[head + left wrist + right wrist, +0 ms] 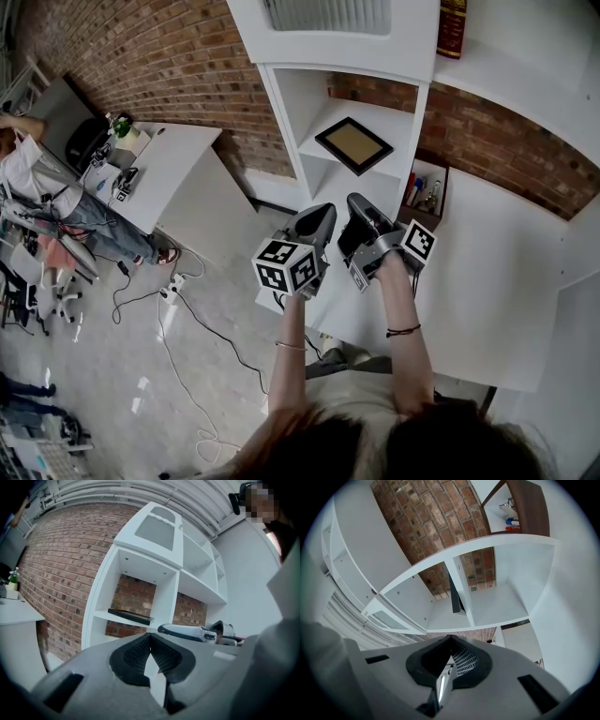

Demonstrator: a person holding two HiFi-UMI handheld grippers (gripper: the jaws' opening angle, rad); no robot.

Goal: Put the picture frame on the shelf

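Observation:
The picture frame (353, 144), black-edged with a tan middle, lies flat on a shelf of the white shelf unit (314, 94). It shows as a dark slab (130, 616) in the left gripper view and edge-on (455, 595) in the right gripper view. My left gripper (319, 221) and right gripper (362, 212) hang side by side below the shelf, well short of the frame. Both are shut with nothing between the jaws; the tips meet in each gripper view (150, 634) (451, 638).
A dark wooden box (424, 194) with bottles stands on the white table (497, 281) right of the shelf unit. A red book (452, 28) sits on top. A white desk (159, 169) with items and a seated person (56, 202) are at the left; cables (187, 319) run over the floor.

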